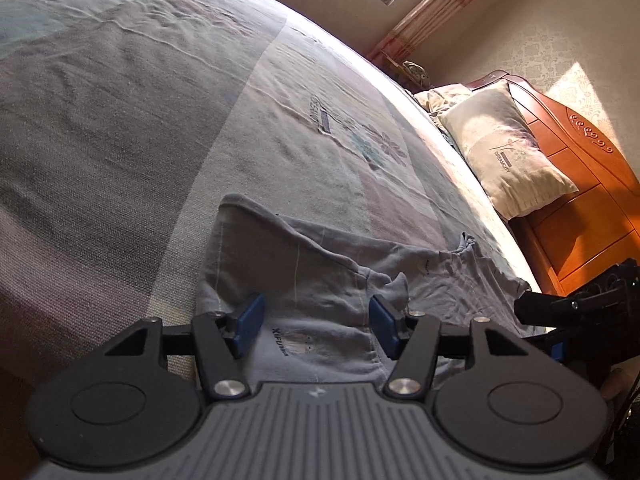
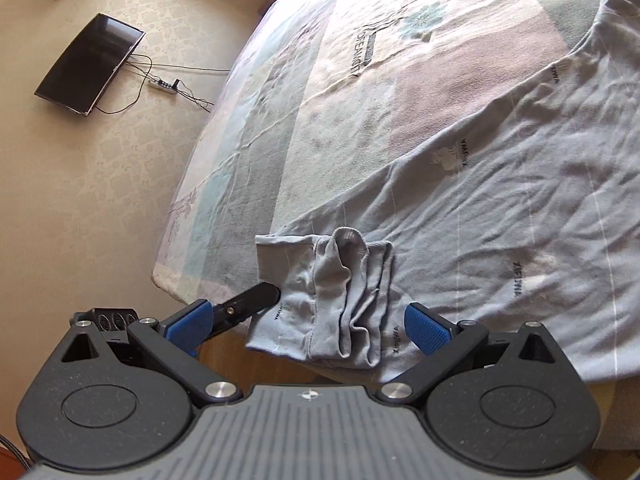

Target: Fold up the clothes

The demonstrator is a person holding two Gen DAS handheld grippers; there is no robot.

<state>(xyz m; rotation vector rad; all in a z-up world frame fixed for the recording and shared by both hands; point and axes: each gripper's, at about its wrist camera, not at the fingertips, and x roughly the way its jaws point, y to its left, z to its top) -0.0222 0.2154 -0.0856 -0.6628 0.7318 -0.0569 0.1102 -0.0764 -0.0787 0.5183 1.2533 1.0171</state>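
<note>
A light blue-grey top [image 2: 520, 184] with thin white stripes lies spread on the bed, its neckline toward the far right. Its sleeve [image 2: 332, 300] is bunched into folds at the bed's near edge. My right gripper [image 2: 307, 325] is open, with its blue pads on either side of that bunched sleeve. In the left wrist view my left gripper [image 1: 318, 322] is also open, low over another part of the top [image 1: 320, 264], and cloth shows between its pads. A black finger of the left gripper [image 2: 256, 300] touches the sleeve's left side. The right gripper [image 1: 552, 308] shows at the right edge.
The bed [image 1: 120, 140] has a patchwork sheet with flower prints. A pillow [image 1: 504, 148] leans on a wooden headboard [image 1: 580, 200], below a curtain [image 1: 436, 12]. Past the bed's corner [image 2: 176, 276] are a dark screen [image 2: 90, 64] and a power strip [image 2: 162, 85] with cables.
</note>
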